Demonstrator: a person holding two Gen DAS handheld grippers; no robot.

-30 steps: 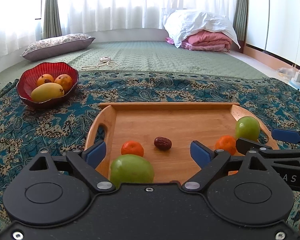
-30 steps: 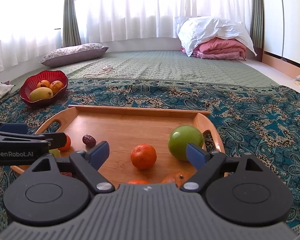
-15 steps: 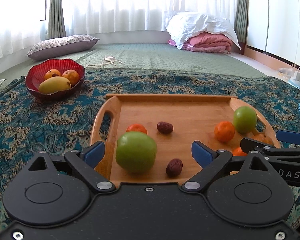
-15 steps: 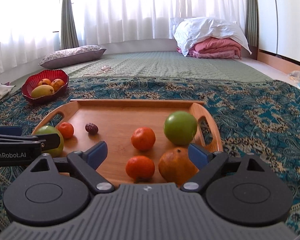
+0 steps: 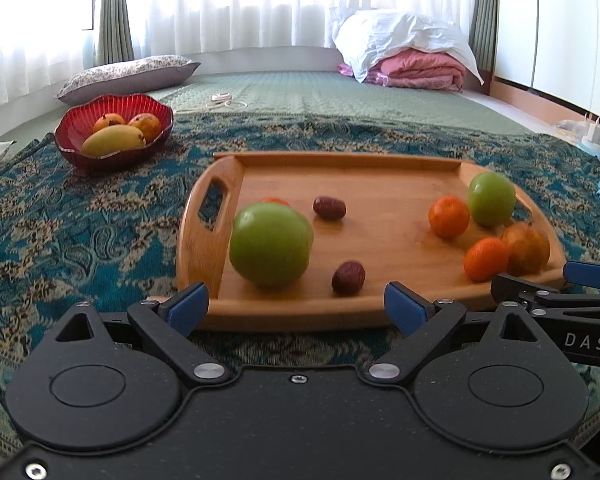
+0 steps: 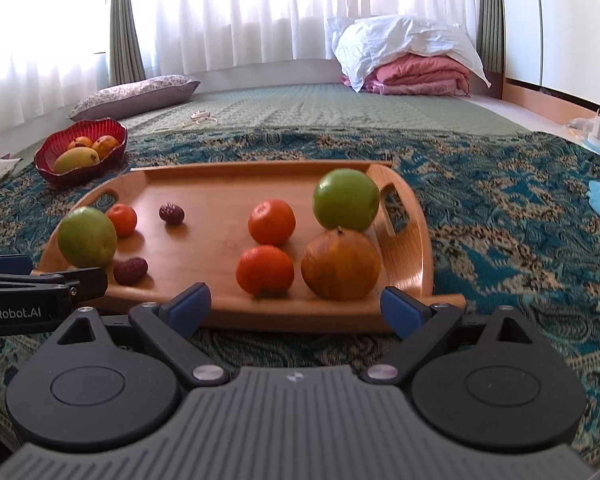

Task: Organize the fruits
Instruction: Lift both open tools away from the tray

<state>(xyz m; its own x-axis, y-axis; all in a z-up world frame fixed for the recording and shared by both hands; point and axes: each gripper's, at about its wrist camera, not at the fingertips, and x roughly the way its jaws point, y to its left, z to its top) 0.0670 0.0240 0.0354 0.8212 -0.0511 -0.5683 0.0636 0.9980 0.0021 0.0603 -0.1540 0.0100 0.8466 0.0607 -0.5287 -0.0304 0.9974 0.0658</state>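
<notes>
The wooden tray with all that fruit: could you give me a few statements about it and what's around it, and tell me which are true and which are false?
1. Two green apples lie on the wooden tray. True: one at the left, one at the right.
2. The red bowl sits on the tray. False: it stands apart on the patterned cloth.
3. The left gripper holds a date. False: its jaws are open and empty.
4. The right gripper is open. True.
5. Two dark dates lie on the tray. True: one farther back, one nearer.

Bright white curtains (image 5: 260,4) along the far wall; green quilted mat (image 5: 320,92) below; floral pillow (image 5: 128,76) left; folded pink bedding (image 5: 420,68) right.
</notes>
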